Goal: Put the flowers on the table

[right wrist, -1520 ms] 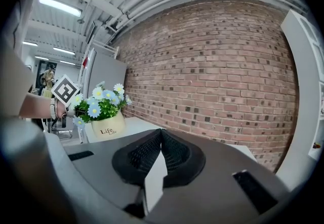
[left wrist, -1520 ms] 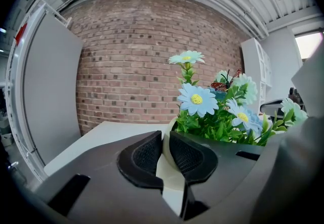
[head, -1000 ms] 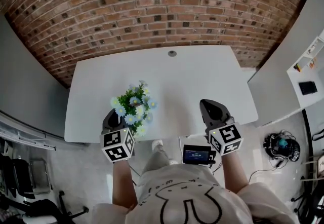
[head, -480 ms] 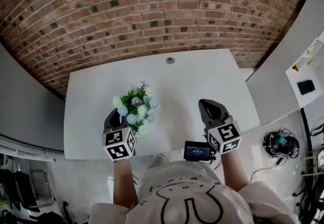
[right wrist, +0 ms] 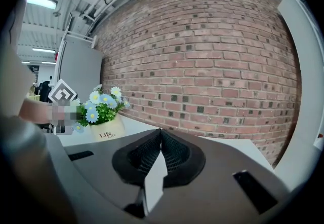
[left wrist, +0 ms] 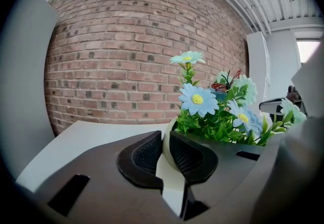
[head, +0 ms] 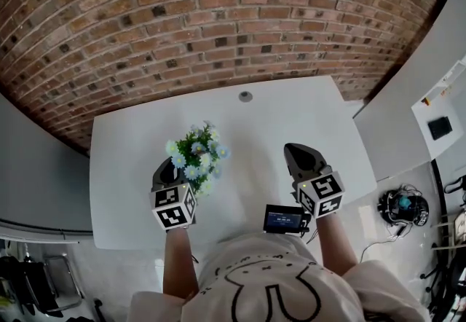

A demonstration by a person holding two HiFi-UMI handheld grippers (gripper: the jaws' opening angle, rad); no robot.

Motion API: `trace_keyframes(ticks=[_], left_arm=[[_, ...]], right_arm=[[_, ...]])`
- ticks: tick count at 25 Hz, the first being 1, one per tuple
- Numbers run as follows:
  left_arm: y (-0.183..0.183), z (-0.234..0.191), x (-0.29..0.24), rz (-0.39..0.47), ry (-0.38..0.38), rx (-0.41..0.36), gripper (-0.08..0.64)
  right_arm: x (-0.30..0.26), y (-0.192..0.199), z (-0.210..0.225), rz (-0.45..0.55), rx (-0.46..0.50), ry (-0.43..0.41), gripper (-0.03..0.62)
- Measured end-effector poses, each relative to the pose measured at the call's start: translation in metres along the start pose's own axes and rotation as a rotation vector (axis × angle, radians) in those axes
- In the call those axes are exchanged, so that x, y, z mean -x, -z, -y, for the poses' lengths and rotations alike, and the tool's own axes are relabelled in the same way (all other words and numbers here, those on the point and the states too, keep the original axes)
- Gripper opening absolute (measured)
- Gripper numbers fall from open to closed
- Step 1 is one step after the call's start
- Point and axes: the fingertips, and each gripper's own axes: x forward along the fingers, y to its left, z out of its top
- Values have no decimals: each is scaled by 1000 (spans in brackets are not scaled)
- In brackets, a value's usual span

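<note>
A bunch of pale blue and white artificial flowers (head: 195, 159) stands in a cream pot (right wrist: 107, 129) marked "Life". My left gripper (head: 169, 183) is shut on the pot's rim (left wrist: 170, 167), with the blooms (left wrist: 212, 109) rising just past the jaws. The pot is over the near left part of the white table (head: 131, 146); I cannot tell whether it touches the top. My right gripper (head: 309, 166) hovers over the table's near right part, shut with nothing between its pads (right wrist: 152, 154). In the right gripper view the flowers (right wrist: 101, 103) show at the left.
A brick wall (head: 218, 14) runs behind the table. A round cable hole (head: 246, 96) sits near the table's far edge. White partitions (head: 408, 102) stand at the right. A small screen device (head: 284, 218) hangs at the person's waist. Cables and gear (head: 403, 207) lie on the floor at right.
The person has stepped closer to the table. Both grippers, the left one still holding the flower pot, have gone from the front edge to above the tabletop.
</note>
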Motion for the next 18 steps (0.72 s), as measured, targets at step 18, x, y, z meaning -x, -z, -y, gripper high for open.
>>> trace_keyframes(ticks=[18], left_arm=[[35,-37,-75,-104,28,10,52]], right_arm=[[-83,43,1,-168,-46,-16,14]])
